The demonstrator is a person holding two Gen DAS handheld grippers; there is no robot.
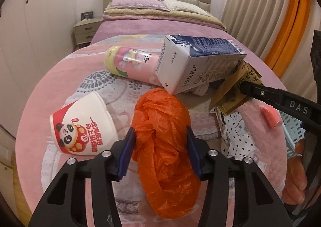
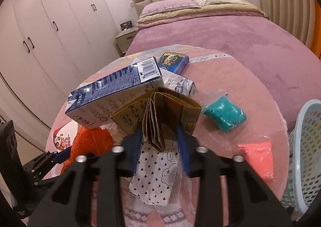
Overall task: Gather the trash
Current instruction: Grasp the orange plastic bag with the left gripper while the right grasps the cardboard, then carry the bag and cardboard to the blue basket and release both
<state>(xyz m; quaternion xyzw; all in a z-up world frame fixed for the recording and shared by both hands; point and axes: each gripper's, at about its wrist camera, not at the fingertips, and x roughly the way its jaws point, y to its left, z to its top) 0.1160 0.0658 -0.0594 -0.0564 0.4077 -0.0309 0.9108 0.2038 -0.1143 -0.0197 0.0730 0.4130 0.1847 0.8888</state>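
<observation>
On the pink mat spread over the foot of the bed (image 2: pixel 230 32), your left hand-held gripper (image 1: pixel 160 146) has its blue pads pressed into either side of the crumpled orange plastic bag (image 1: pixel 162 132), clenched on it. At ten o'clock of the bag lies a tipped paper cup (image 1: pixel 84 124) with a panda print; at twelve o'clock a pink bottle (image 1: pixel 132 62) lies on its side with a navy-and-white milk carton (image 1: pixel 196 62) leaning across it. Your right hand-held gripper (image 2: pixel 160 136) is grasping a folded brown paper bag (image 2: pixel 160 114), its pads against both faces of the folds, and the carton rests against that paper at ten o'clock. Beneath it sits a white heart-print wrapper (image 2: pixel 154 179). At two o'clock of the brown paper is a teal packet (image 2: pixel 224 114), at four o'clock a coral packet (image 2: pixel 258 158), and a pale blue perforated basket (image 2: pixel 307 146) stands at three o'clock by the bed's edge.
</observation>
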